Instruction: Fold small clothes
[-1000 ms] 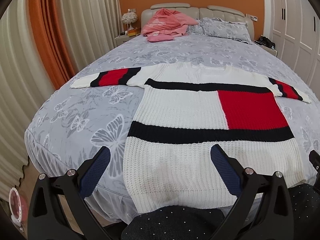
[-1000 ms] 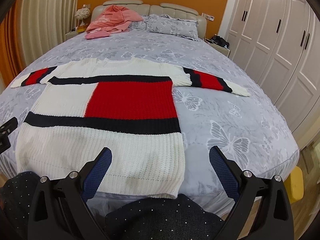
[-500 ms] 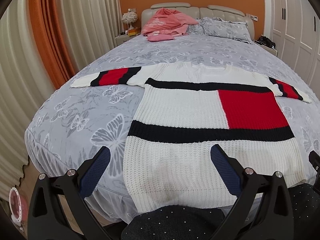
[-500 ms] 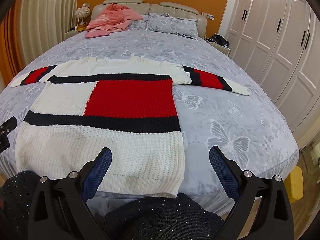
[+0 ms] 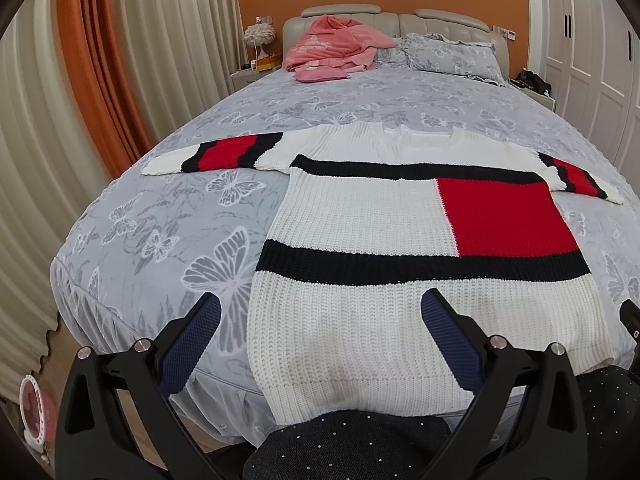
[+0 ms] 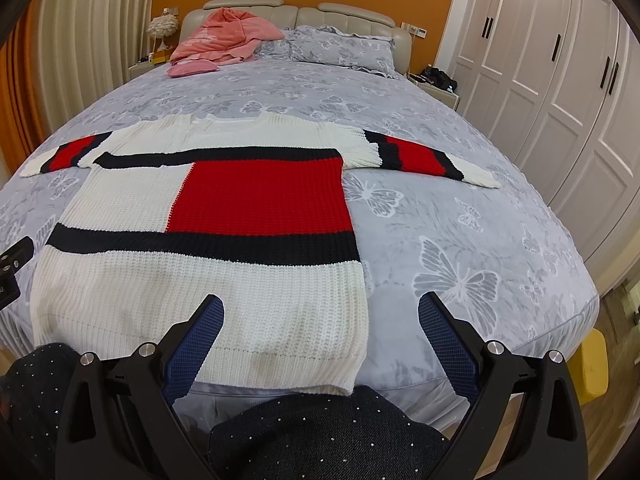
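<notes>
A white knit sweater (image 5: 360, 220) with black stripes and a red block lies flat, front up, on the bed, sleeves spread out to both sides. It also shows in the right wrist view (image 6: 120, 280). Its hem hangs at the near bed edge. My left gripper (image 5: 320, 312) is open and empty, held above the hem's left part. My right gripper (image 6: 320, 312) is open and empty above the hem's right corner. The left sleeve (image 5: 224, 154) and right sleeve (image 6: 424, 156) lie straight.
The bed (image 5: 160, 216) has a grey butterfly cover. A pink garment pile (image 5: 332, 48) and pillows (image 6: 340, 46) lie by the headboard. Curtains (image 5: 60, 100) hang at the left, white wardrobe doors (image 6: 560, 80) at the right. My dark dotted knees (image 6: 320, 436) press the bed's foot.
Both grippers have crept slightly forward toward the sweater; the sweater has not moved and both stay open.
</notes>
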The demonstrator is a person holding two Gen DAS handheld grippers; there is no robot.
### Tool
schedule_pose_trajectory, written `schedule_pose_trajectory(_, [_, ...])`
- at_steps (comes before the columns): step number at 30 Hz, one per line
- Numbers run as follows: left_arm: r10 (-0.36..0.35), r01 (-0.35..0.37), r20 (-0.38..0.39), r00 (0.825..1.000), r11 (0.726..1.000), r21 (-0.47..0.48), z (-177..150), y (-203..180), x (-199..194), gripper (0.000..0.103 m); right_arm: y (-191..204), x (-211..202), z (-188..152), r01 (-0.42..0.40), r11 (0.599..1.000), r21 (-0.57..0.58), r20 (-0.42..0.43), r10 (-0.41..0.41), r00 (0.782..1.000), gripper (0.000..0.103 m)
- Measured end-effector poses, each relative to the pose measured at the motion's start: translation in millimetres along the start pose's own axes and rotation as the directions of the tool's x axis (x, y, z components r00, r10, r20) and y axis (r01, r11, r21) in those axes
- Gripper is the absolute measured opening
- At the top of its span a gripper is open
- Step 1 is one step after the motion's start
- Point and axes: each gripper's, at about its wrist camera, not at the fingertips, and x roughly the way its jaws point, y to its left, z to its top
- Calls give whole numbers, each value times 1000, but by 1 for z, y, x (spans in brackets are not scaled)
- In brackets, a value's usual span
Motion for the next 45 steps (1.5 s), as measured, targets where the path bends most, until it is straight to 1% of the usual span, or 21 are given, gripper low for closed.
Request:
schedule_pose_trajectory(13, [2,-2,-1,1000,1000,1,0,0,0,98,-2,2,-1,-1,1000,1,-4,1,1000,96])
schedule_pose_trajectory(22, [14,-13,-10,1000,1000,24,-1,0,1,98,-3,6,-2,-5,1000,4,-24,5,1000,96])
schedule_pose_trajectory(34, [17,-16,-13,1000,999,31,-2,-1,4,98,-5,8,1,-11,1000,26,-46,13,999,96])
schedule_pose_trajectory(38, [28,-27,-21,999,998,51,-2,-3,6,98,-7,12,3,-16,999,36,-62,19,998,96])
schedule_pose_trajectory(41, [39,-37,-31,999,996,75,-1,-6,6,98,-12,16,7,-40,998,57,-90,45,995,96])
schedule_pose_trajectory(43, [34,-32,-31,999,996,79,5,-9,5,98,-24,20,15,-85,992,91,-89,94,992,96])
schedule_pose_trajectory(45, [-3,5,-33,999,998,59,12,-10,2,98,-42,27,29,-58,996,74,-55,62,997,96])
